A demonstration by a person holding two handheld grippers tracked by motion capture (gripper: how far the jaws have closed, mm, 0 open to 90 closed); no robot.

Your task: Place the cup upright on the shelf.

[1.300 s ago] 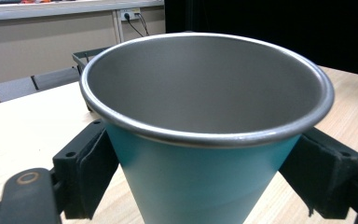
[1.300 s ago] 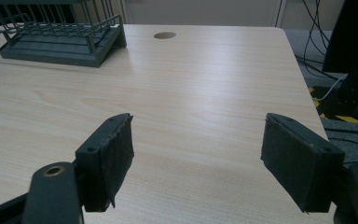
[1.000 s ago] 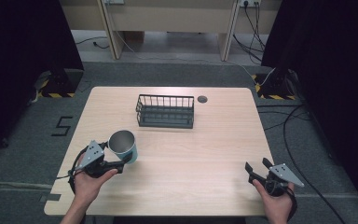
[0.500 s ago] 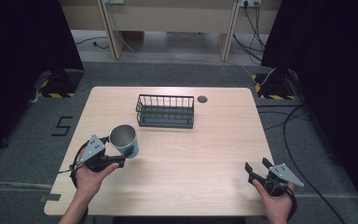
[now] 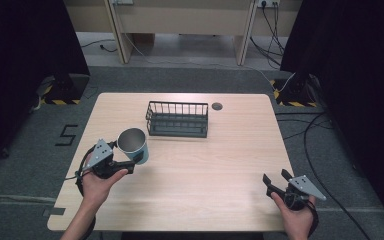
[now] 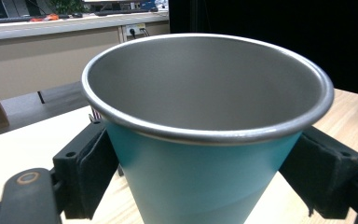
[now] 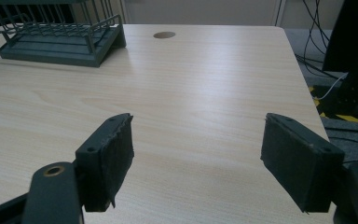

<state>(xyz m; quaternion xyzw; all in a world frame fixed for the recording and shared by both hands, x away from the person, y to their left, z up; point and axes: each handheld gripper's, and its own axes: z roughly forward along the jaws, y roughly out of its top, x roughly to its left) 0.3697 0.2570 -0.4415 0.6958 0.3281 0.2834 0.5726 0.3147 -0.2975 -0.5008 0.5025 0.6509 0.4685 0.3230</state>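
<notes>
Teal on the outside and shiny grey metal on the inside, one cup (image 6: 205, 140) sits between the two black pads of the left claw (image 5: 130, 162). The pads press on the cup's sides, one on each side, so this claw is pinching the cup. In the high view the cup (image 5: 134, 145) is at the left part of the desk (image 5: 205, 185), leaning a little, and I cannot tell if its bottom touches the wood. A hand (image 5: 97, 182) holds that claw from the near edge.

One more claw, the right claw (image 5: 274, 181), is at the near right corner of the desk, held by the other hand (image 5: 295, 212). Its two pads are spread wide apart with nothing between them, and bare wood shows in the gap.

Farther back, near the middle of the desk, stands one dark wire basket (image 5: 177, 119). It is well apart from both claws. Just beside it, toward the far right, is one small round hole (image 5: 217, 106) in the desk top.

So there are two claws, one cup, one basket and one hole.
</notes>
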